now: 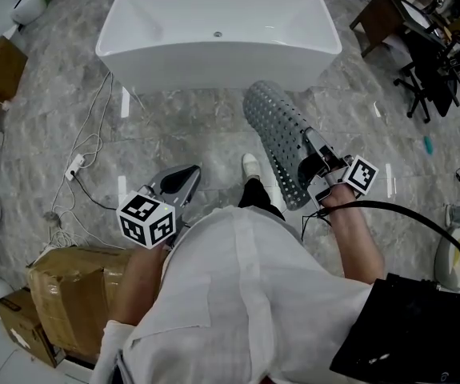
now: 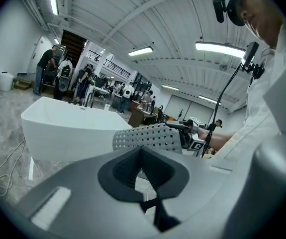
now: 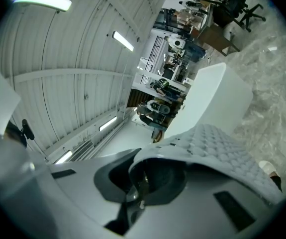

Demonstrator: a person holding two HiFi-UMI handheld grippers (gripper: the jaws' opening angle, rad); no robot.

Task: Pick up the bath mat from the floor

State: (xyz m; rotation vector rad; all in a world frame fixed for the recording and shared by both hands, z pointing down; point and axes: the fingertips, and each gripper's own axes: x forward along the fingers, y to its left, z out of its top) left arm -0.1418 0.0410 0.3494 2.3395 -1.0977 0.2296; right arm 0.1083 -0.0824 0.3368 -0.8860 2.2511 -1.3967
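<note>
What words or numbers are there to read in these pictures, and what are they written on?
There are no words or numbers that can be read.
Left marker cube and right marker cube: black-and-white square patterns only, no letters.
Cardboard box: no print can be made out.
Bath mat and bathtub: plain, no label shows.

Head view looks steeply down (all three share bathtub (image 1: pixel 214 22)).
</note>
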